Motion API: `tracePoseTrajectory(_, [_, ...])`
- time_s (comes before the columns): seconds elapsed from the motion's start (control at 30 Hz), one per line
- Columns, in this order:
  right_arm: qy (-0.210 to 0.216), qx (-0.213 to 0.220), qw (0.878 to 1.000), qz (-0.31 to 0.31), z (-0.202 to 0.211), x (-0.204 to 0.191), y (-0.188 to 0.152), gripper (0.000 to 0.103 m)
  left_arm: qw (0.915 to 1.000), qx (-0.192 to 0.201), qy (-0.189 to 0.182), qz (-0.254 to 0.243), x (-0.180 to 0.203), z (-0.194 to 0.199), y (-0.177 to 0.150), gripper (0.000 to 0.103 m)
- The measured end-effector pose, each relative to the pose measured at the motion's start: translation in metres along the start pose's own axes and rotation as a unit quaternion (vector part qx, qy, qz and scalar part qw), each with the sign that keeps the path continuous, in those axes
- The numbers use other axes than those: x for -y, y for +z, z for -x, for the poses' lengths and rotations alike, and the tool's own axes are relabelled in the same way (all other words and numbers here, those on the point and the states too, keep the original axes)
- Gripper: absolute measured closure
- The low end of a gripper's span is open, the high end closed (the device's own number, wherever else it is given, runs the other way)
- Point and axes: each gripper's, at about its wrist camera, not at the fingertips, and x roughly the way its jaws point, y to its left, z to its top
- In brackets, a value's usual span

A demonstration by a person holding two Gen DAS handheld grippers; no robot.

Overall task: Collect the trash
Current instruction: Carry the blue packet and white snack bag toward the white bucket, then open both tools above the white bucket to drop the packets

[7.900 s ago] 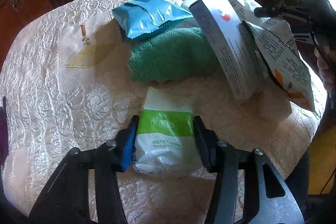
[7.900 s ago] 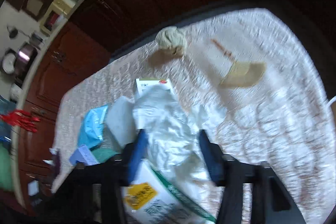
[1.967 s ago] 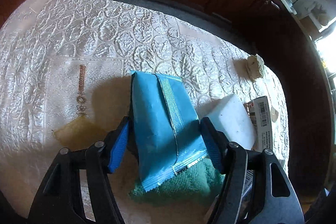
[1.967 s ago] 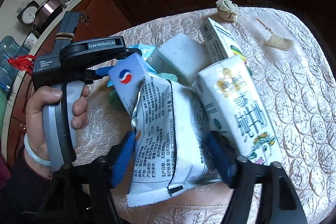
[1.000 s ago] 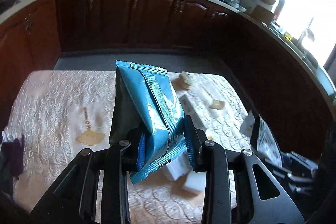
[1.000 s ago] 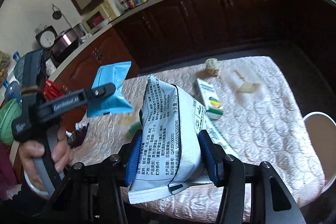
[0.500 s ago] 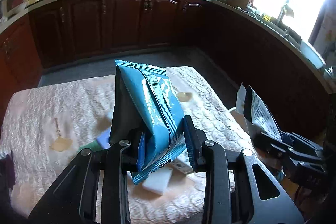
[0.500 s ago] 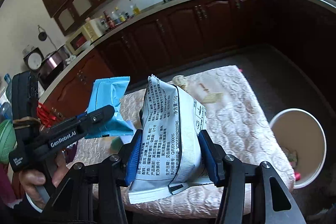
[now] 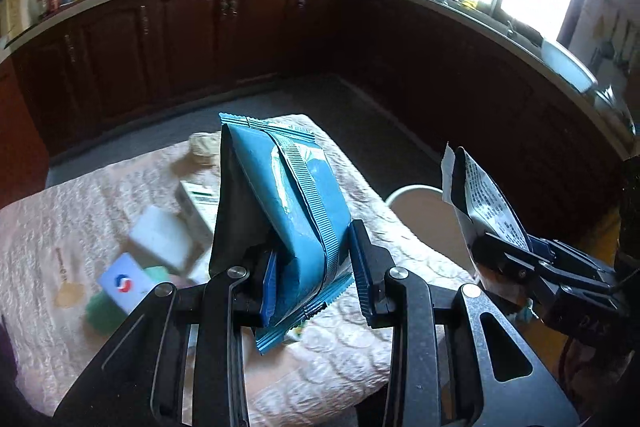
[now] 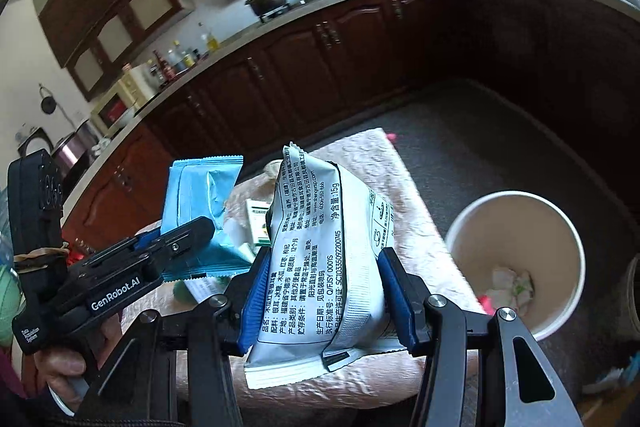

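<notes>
My left gripper (image 9: pixel 316 275) is shut on a blue snack wrapper (image 9: pixel 288 203) and holds it upright above the table's right side. It also shows in the right wrist view (image 10: pixel 200 203). My right gripper (image 10: pixel 320 303) is shut on a white printed snack bag (image 10: pixel 324 251), held upright in the air; the bag shows at the right of the left wrist view (image 9: pixel 480 203). A white round trash bin (image 10: pixel 560 235) stands on the floor right of the table, with some scraps inside.
The cream quilted table (image 9: pixel 60 235) carries a white block (image 9: pixel 160 239), a white-and-blue box (image 9: pixel 124 283), a green cloth (image 9: pixel 100 311), a carton (image 9: pixel 196 203) and a crumpled paper ball (image 9: pixel 202 147). Dark wood cabinets (image 9: pixel 240 35) ring the room.
Both grippers closed on their packets, lifted them off the table and have swung right toward the bin, which now shows fully in the right wrist view.
</notes>
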Motion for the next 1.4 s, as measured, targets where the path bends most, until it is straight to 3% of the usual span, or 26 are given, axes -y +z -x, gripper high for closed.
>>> tracePoseTrajectory(0.7, [-0.068, -0.006, 0.994, -0.088, 0.01, 0.095, -0.009, 0.052, 0.9957, -0.056, -0.056, -0.048, 0.086, -0.069, 0.004, 0.073])
tracePoseTrajectory(1.27, [-0.121, -0.042, 0.981, -0.143, -0.015, 0.169, -0.018, 0.051, 0.9823, -0.122, -0.141, -0.01, 0.124, -0.142, 0.004, 0.073])
tracePoseTrajectory(1.33, [-0.13, -0.042, 0.979, -0.148, -0.019, 0.177, -0.018, 0.05, 0.9811, -0.125, -0.147, -0.003, 0.126, -0.148, 0.003, 0.072])
tracePoseTrajectory(1.4, [-0.143, -0.038, 0.977, -0.153, -0.02, 0.183, -0.017, 0.045, 0.9801, -0.126, -0.153, -0.004, 0.129, -0.149, 0.001, 0.056])
